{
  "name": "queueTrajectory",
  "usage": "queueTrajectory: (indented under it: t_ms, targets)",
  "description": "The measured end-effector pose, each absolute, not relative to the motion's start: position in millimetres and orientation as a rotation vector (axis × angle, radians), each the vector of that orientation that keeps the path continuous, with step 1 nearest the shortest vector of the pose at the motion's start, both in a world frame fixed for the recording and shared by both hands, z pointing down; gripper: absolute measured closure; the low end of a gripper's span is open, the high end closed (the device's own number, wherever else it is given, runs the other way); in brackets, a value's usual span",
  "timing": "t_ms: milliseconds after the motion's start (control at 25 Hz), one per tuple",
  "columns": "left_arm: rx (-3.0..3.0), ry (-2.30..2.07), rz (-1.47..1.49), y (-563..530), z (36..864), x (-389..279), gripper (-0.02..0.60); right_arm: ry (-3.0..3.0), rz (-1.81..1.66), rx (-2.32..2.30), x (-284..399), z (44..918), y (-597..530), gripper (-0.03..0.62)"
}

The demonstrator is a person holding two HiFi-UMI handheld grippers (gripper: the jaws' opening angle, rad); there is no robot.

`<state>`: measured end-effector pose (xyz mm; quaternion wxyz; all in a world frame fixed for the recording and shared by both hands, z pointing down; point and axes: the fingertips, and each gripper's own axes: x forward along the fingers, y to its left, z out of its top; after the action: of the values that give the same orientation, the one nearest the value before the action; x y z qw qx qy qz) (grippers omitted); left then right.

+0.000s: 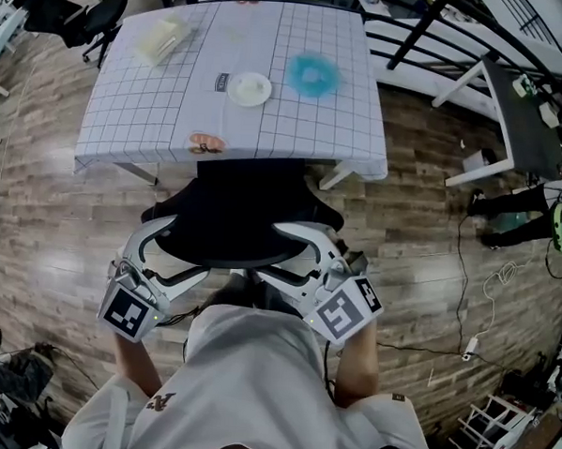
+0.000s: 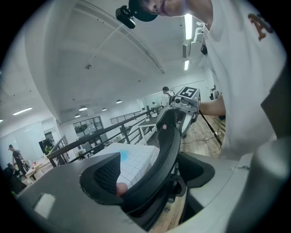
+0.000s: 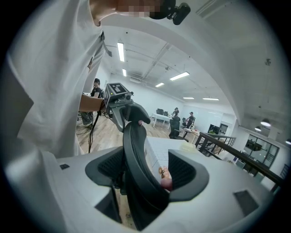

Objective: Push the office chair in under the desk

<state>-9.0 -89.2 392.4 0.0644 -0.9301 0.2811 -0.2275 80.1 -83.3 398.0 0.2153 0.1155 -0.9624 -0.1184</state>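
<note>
Chair [image 1: 240, 207] at the near edge of the counter [image 1: 267, 124], front of the seat tucked beneath the gridded cloth [image 1: 156, 100], backrest [image 1: 232, 256] outside it, towards the person [image 1: 254, 386]. Wooden floor [image 1: 46, 225] all round.

Left gripper [image 1: 168, 234] at the left end of the backrest rim, right gripper [image 1: 304, 239] at the right end, marker cubes just in front of the person's chest.

In the left gripper view: fingers [image 2: 107, 175] wide, astride the black rim. Rim close against the finger on the person's side. Clear gap on the counter side, with cloth visible through it. Nothing clamped.

In the right gripper view: much the same. Fingers [image 3: 186, 170] wide, rim between them and near the left one. Gap beside the right one, with the counter's edge and a small pinkish thing [image 3: 164, 175] seen through it. Other gripper visible beyond, at the far end of the rim.

On the counter: white plate [image 1: 249, 88] near the middle, blue ring [image 1: 313, 75] just to its right, pale box [image 1: 161, 39] at the far left, all well apart from the chair.
</note>
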Motion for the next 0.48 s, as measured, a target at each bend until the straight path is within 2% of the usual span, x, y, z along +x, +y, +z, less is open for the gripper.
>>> queueTrajectory:
  t_ms: [480]
  targets:
    - [-2.820,0.835,-0.684,-114.8,393.7,-4.4,0.184,-2.666,-0.315,0.337,86.2,398.0,-109.0,0.278]
